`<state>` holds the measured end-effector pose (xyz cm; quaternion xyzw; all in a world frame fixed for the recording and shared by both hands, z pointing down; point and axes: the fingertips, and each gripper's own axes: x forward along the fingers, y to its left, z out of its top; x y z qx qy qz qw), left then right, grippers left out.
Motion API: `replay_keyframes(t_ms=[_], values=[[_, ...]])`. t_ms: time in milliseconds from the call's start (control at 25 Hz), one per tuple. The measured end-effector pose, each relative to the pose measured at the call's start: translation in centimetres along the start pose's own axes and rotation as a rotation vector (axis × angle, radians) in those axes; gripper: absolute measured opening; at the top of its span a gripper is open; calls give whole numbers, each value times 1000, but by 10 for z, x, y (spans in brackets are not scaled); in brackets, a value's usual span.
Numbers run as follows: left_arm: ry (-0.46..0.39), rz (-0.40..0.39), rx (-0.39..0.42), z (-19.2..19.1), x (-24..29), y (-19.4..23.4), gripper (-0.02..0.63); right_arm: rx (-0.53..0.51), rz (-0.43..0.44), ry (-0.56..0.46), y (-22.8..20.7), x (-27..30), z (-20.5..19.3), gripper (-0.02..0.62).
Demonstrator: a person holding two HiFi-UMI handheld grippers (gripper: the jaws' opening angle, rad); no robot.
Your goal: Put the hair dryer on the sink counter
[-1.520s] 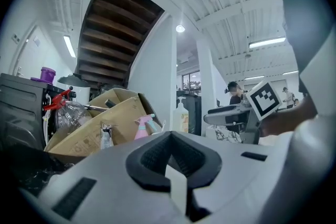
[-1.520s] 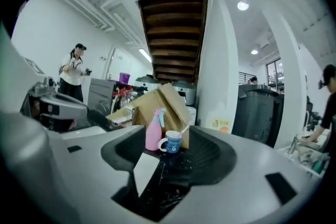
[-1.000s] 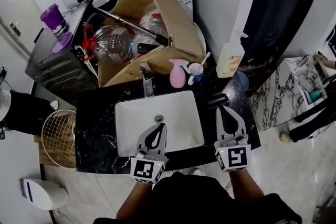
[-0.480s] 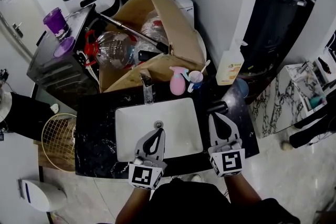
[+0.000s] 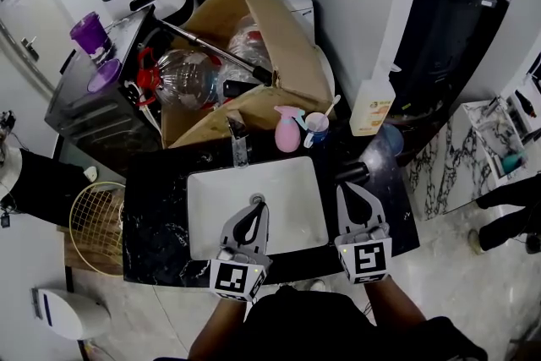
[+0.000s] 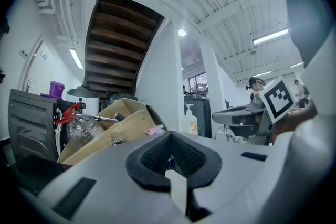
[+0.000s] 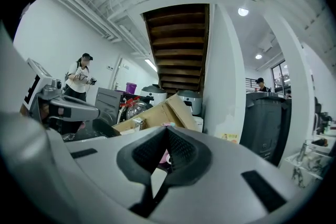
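1. The sink counter, black with pale veining, spans the lower middle of the head view.
2. The cardboard box stands open behind the counter, packed with a clear bottle and other clutter.
3. The white basin is set into the centre of the counter. The faucet stands at its rear edge.
4. The left gripper is over the front part of the basin. The left gripper view shows its 2 jaws closed together with nothing between them.
5. The right gripper is over the counter, to the right of the basin. The right gripper view shows its 2 jaws closed together and empty.
6. The hair dryer lies on the counter just ahead of the right gripper's tips, right of the basin. It is free of both grippers. Only a short dark barrel can be made out; the rest blends into the black stone.
7. The soap bottle stands at the rear right of the counter.
8. The pink spray bottle and the cup stand side by side behind the basin.
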<state>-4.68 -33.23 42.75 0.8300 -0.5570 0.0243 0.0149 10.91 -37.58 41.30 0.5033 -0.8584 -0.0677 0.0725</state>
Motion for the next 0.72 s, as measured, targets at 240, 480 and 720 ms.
replay_keyframes(t_ms=[240, 480, 720], values=[[-28, -17, 7, 8, 5, -6, -3, -16, -1, 16, -1, 1, 0, -3], [-30, -25, 19, 9, 6, -9, -5, -14, -26, 22, -13, 0, -3, -2], [-13, -23, 15, 5, 5, -12, -5, 12, -29, 12, -20, 3, 1, -2]])
